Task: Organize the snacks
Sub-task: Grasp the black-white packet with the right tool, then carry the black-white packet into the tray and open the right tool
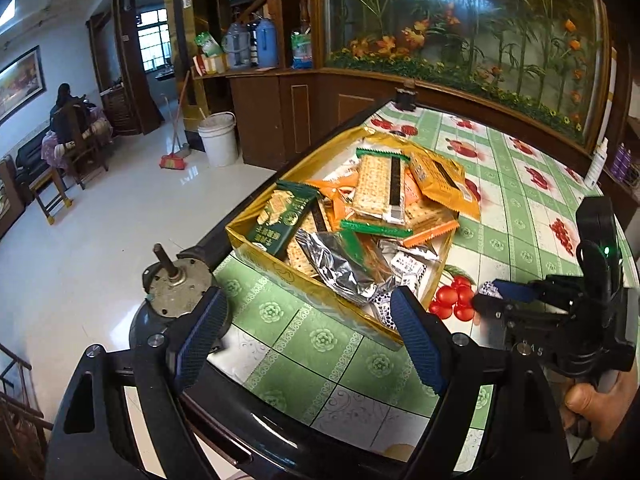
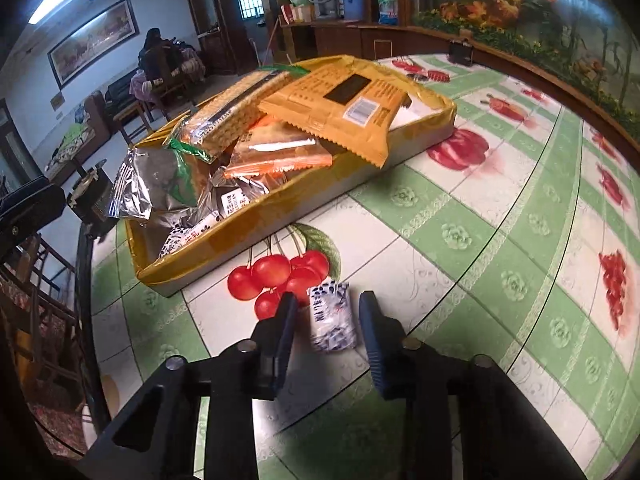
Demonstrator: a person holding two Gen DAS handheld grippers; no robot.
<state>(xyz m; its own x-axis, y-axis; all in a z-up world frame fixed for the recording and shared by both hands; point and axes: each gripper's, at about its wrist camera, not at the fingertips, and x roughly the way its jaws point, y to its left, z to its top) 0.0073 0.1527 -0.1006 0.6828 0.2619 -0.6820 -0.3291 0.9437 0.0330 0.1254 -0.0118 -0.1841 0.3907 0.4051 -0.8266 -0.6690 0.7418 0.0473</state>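
Observation:
A gold box on the fruit-print tablecloth is heaped with snacks: cracker packs, orange and yellow packets, a silver foil bag, small white-and-blue candies. My left gripper stands open over the box's near corner, with nothing between its fingers. My right gripper is low over the table beside the printed cherries. A small white-and-blue candy packet lies between its fingers, with a narrow gap on each side. The left wrist view shows that candy at the right gripper's tips. The box lies just beyond it.
A metal motor-like part sits at the table's left edge, past the left finger. A small black object stands at the far edge. Bottles stand at the right by a wooden cabinet. A person sits far off across the room.

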